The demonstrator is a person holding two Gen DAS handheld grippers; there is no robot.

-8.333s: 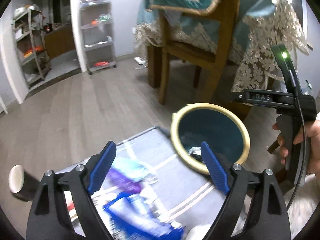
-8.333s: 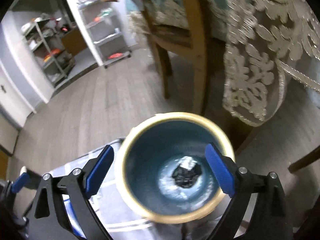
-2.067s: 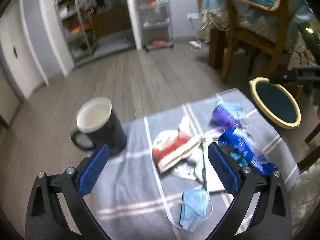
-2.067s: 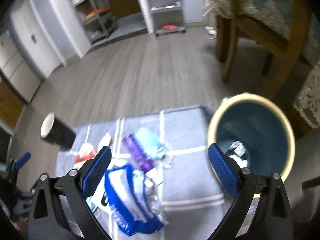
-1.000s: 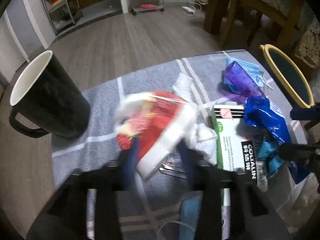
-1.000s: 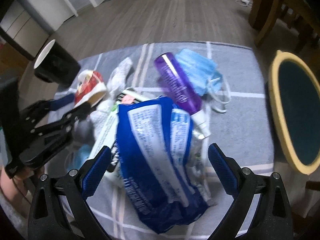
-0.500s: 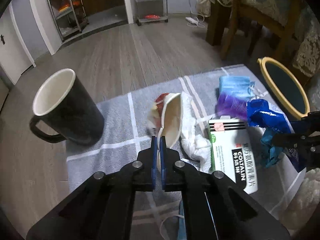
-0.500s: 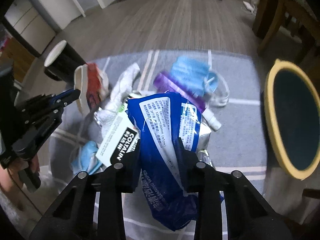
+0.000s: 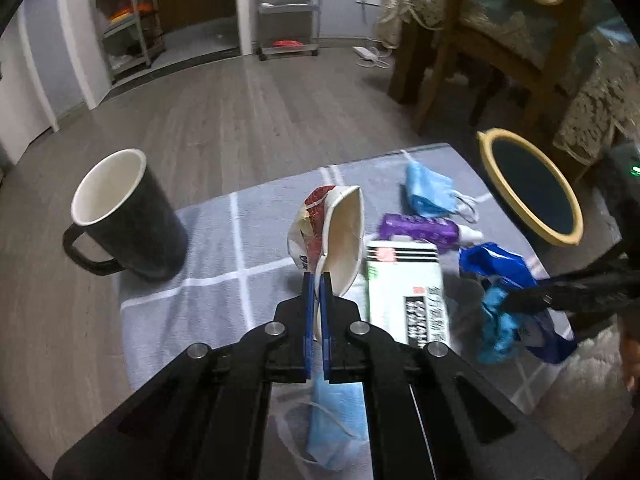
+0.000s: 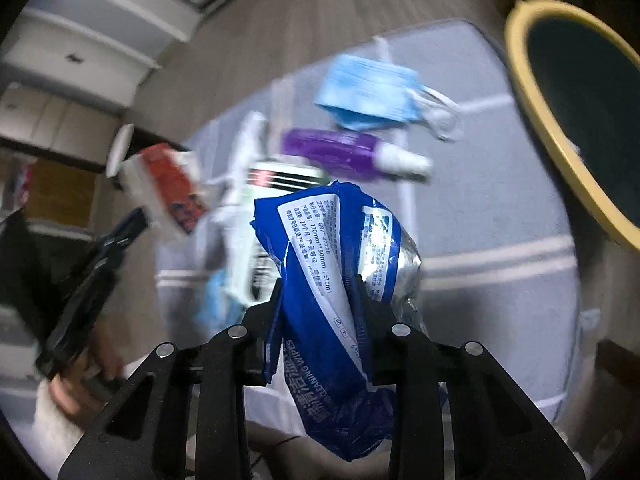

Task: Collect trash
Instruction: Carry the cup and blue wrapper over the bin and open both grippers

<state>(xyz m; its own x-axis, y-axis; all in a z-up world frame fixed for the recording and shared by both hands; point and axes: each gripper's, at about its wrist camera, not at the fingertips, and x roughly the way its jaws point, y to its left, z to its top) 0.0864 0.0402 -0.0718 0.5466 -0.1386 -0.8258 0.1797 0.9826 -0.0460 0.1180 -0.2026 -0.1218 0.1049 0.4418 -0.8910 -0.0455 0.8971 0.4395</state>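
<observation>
From the left wrist, the left gripper (image 9: pixel 315 286) was clenched on a crumpled red-and-white paper wrapper (image 9: pixel 334 232), lifted above the grey striped cloth (image 9: pixel 208 256) near a black mug (image 9: pixel 124 216).

From the right wrist, the right gripper (image 10: pixel 318 292) grasped a crinkled blue wipes packet (image 10: pixel 336 272), its jaws easing slightly apart, with the yellow-rimmed teal bin (image 10: pixel 560 120) at upper right.

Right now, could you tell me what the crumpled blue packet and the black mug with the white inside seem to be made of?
Crumpled blue packet: thin plastic film, probably foil-lined, since it creases sharply and its inner face glints silver.
Black mug with the white inside: likely glazed ceramic, with a thick wall, a smooth white lining and a solid handle; the finish looks fairly matte.
</observation>
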